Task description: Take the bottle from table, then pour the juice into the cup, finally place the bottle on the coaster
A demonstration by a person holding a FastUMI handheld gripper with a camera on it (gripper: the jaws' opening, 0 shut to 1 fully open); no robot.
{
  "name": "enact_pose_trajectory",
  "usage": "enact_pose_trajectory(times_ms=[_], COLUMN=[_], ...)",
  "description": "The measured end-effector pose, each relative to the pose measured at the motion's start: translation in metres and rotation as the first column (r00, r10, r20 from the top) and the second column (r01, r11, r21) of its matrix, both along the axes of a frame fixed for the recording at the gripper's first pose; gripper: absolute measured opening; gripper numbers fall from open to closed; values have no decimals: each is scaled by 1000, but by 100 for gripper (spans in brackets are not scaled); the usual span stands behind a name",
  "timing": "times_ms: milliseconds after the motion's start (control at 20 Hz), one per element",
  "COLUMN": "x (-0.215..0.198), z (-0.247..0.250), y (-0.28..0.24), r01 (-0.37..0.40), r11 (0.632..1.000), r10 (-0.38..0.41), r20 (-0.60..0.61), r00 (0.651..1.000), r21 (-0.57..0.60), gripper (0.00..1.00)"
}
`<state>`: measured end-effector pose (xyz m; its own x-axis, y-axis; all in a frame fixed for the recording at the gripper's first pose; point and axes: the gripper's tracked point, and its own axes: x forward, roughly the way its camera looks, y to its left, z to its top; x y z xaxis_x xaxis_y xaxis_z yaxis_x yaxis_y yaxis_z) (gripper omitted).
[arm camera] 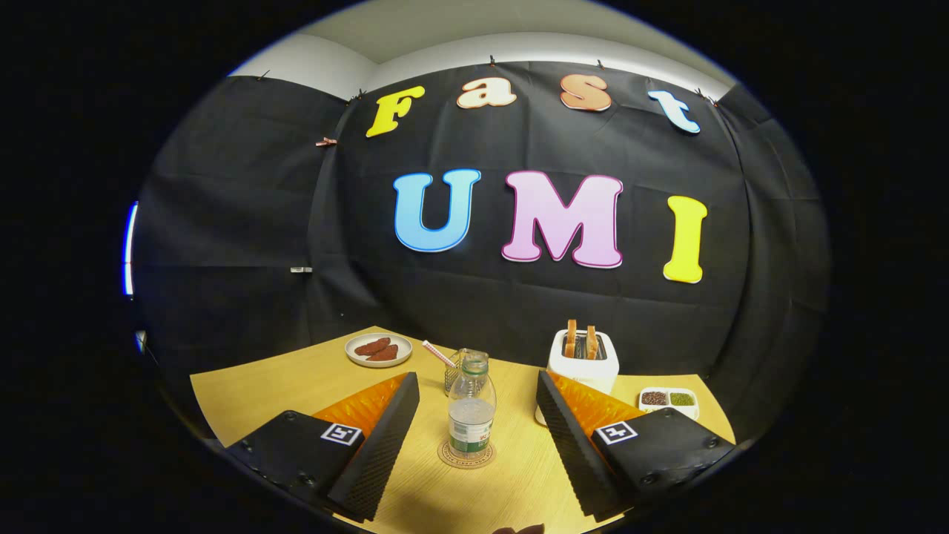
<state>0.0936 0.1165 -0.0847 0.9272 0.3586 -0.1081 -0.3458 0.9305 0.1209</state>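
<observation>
The claw (474,437) is held wide apart, gripping nothing. Between its fingers the bottle (471,415) is seen upright on the coaster (465,458), seemingly already placed. Just beyond, the glass cup (461,367) is partly hidden. Farther across the worktop (296,374), bread is held in a toaster (583,362).

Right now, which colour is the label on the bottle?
Green and white, on the bottle between the open claw fingers, gripper view.

The gripper (475,415) has two wedge-shaped fingers (382,452) with ridged, textured inner faces and ribbed sloping backs. Each is mounted on a flat dark block bearing a square black-and-white marker tag (342,434) and small screws at the corners.
</observation>
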Motion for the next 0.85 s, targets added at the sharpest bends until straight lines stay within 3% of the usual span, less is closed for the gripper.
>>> enact_pose_trajectory(times_ms=[250, 850], x=[-27, -48], z=[45, 78], y=[-21, -29], r01=[22, 6], r11=[1000, 1000], r10=[-22, -6], r20=[40, 114], r00=[999, 993], r21=[-1, 3], gripper=[97, 97])
